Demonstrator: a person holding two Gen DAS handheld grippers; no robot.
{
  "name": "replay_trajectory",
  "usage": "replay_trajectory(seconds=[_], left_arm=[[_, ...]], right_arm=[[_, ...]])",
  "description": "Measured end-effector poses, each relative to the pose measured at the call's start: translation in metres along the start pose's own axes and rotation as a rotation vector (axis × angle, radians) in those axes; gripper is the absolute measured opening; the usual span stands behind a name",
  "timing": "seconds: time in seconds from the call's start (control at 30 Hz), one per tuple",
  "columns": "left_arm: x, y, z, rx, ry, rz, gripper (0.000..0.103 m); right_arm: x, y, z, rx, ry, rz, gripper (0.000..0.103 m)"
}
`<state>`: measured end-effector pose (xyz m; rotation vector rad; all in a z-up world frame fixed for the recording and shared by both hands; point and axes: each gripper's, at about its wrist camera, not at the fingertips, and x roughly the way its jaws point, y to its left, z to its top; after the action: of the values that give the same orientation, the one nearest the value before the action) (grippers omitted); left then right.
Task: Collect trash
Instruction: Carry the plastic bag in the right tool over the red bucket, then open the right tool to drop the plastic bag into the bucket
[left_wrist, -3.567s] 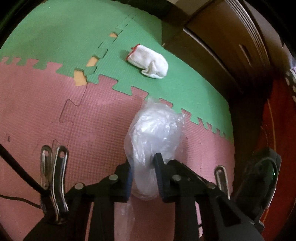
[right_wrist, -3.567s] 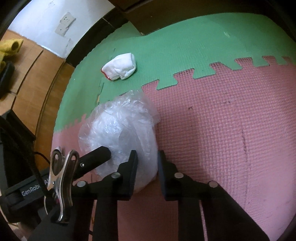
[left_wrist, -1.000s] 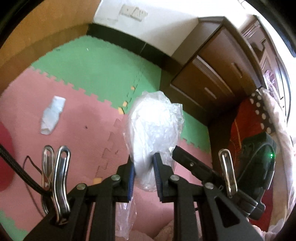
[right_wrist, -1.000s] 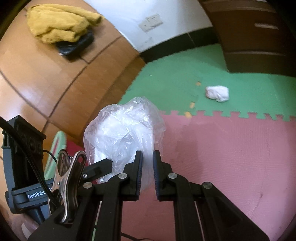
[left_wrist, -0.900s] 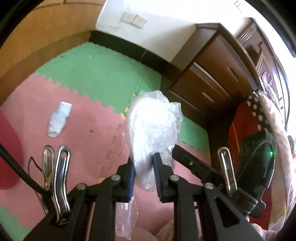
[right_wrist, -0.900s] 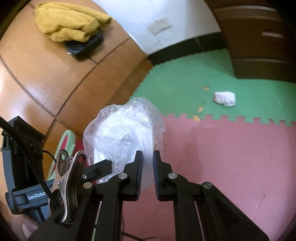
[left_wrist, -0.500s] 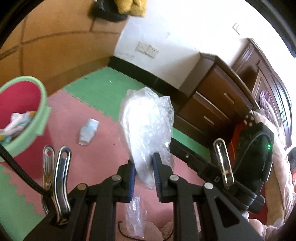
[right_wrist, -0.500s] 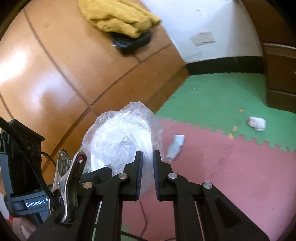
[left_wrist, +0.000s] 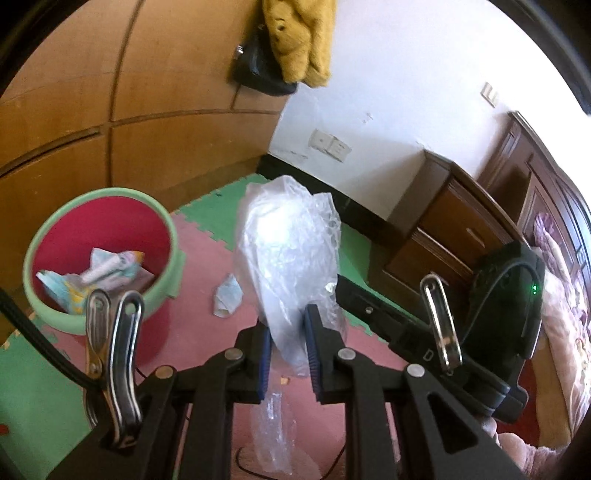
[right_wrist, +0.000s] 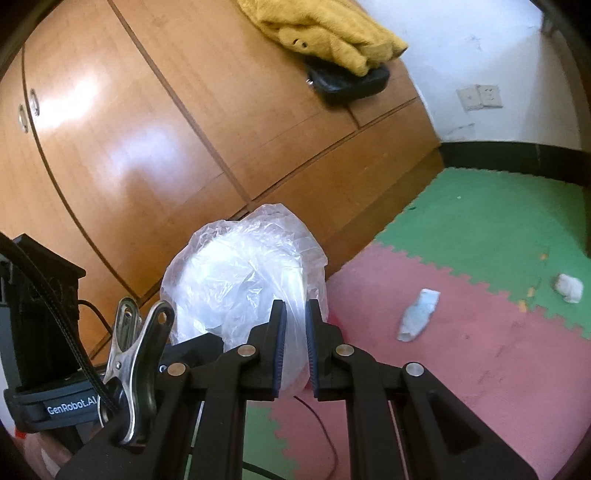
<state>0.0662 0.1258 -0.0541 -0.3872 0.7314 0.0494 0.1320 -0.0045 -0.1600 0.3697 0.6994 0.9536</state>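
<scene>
A crumpled clear plastic bag (left_wrist: 286, 251) hangs in the air, pinched from both sides. My left gripper (left_wrist: 287, 328) is shut on its lower part, and my right gripper (right_wrist: 295, 325) is shut on the same plastic bag (right_wrist: 243, 280). A red bin with a green rim (left_wrist: 99, 254) stands on the floor at the left of the left wrist view, below and left of the bag, with paper trash inside. A crumpled scrap of paper (left_wrist: 227, 295) lies on the pink mat between bin and bag. In the right wrist view that paper scrap (right_wrist: 419, 314) and a white wad (right_wrist: 569, 288) lie on the mats.
Wooden wardrobe doors (right_wrist: 147, 147) rise behind the bin, with a yellow garment (left_wrist: 295, 37) and a black bag hung on them. A dark wooden dresser (left_wrist: 454, 229) stands at the right wall. Pink and green foam mats (right_wrist: 480, 350) cover the floor; cables trail below the grippers.
Both grippers have risen with the bag and swung left, bringing the red bin fully into the left wrist view. The floor sits farther below; the grip on the bag is unchanged.
</scene>
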Motion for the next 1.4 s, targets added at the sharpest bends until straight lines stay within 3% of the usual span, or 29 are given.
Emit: replay_trajectory(seconds=[0.37,0.8,1.13,1.4], left_arm=[[-0.010,0.071,0.025,-0.079,-0.056,0.065,0.017],[0.022,0.151,0.031,-0.196,-0.013,0.143,0.017],[0.056,0.180,0.031,-0.224,0.042,0.183,0.017],[0.060,0.180,0.031,-0.167,0.047,0.266,0.017]], right_arm=[[0.068,0.041,0.014,-0.080,0.050,0.042,0.013],[0.161,0.057,0.008,-0.118,0.163,0.033,0.013],[0.203,0.050,-0.001,-0.115,0.235,-0.019,0.013],[0.210,0.053,-0.001,-0.149,0.243,-0.034,0.015]])
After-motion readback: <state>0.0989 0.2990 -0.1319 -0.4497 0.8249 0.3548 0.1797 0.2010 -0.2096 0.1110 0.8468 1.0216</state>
